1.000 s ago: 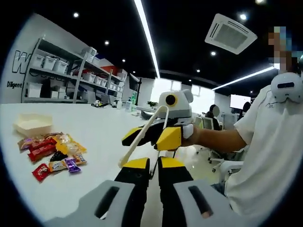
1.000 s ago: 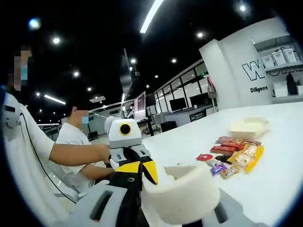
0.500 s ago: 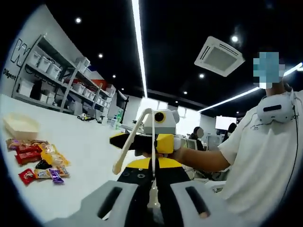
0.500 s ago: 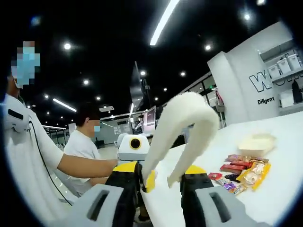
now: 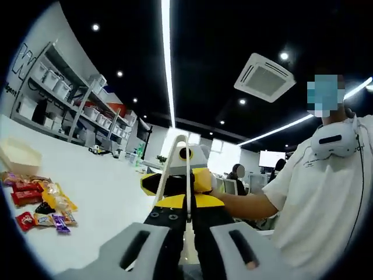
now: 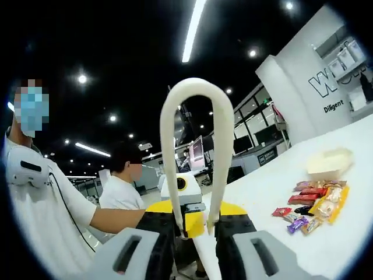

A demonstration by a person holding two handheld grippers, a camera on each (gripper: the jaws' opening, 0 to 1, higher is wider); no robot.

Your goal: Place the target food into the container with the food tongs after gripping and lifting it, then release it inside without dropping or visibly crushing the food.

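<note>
While the snack packets lie at right beside the container on the table, the right gripper pinches the tongs by their tips, apparently; they could slip. Left gripper pressed together.

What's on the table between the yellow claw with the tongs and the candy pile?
Nothing: in the right gripper view, bare white table separates the right gripper, holding the tongs, from the snack packets.
</note>
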